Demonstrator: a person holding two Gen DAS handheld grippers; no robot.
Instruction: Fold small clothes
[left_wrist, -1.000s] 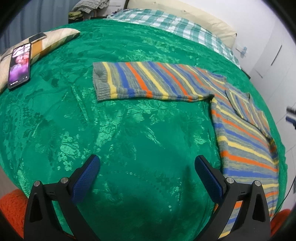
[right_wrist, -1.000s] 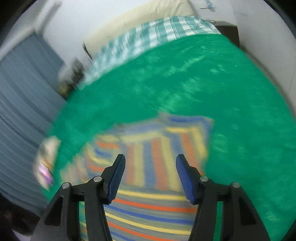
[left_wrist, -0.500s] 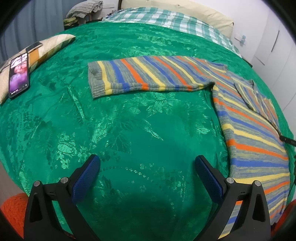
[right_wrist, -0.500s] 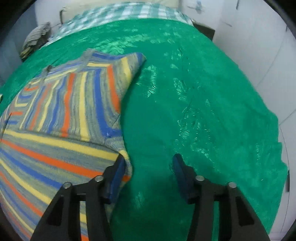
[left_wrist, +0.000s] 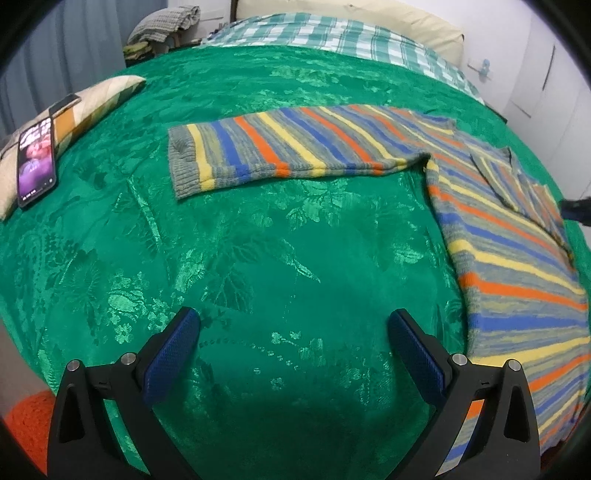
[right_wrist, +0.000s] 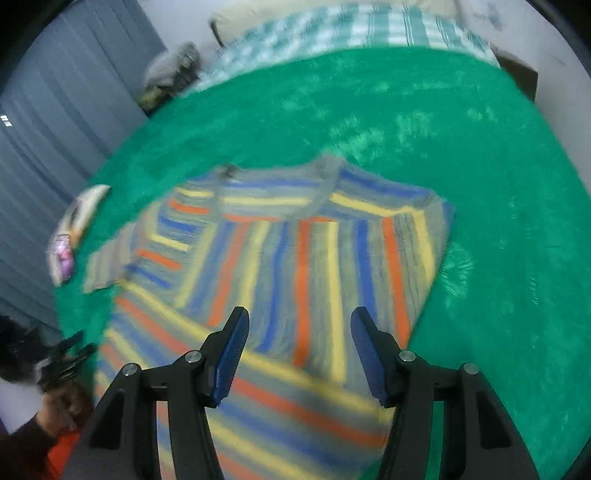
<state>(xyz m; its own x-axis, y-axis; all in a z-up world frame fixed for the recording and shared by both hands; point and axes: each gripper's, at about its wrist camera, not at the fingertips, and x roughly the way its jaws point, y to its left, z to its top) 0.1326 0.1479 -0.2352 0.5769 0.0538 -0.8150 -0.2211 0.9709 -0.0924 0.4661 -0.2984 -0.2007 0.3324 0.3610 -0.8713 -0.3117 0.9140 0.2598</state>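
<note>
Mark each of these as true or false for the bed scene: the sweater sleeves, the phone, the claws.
1. One sleeve of the striped sweater lies stretched out on the green bedspread. True.
2. The phone lies on the sweater. False: it rests on a cushion at the bed's edge.
3. The left claw grips the sleeve cuff. False: it is open over bare bedspread.
4. The right claw is above the sweater with nothing pinched. True.
5. The other sleeve is folded across the sweater's body. True.

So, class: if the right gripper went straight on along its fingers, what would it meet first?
Most likely the striped sweater: the right gripper, jaws opening and empty, points down at the folded part lying on the green bedspread. Blur leaves the gap unclear.
</note>
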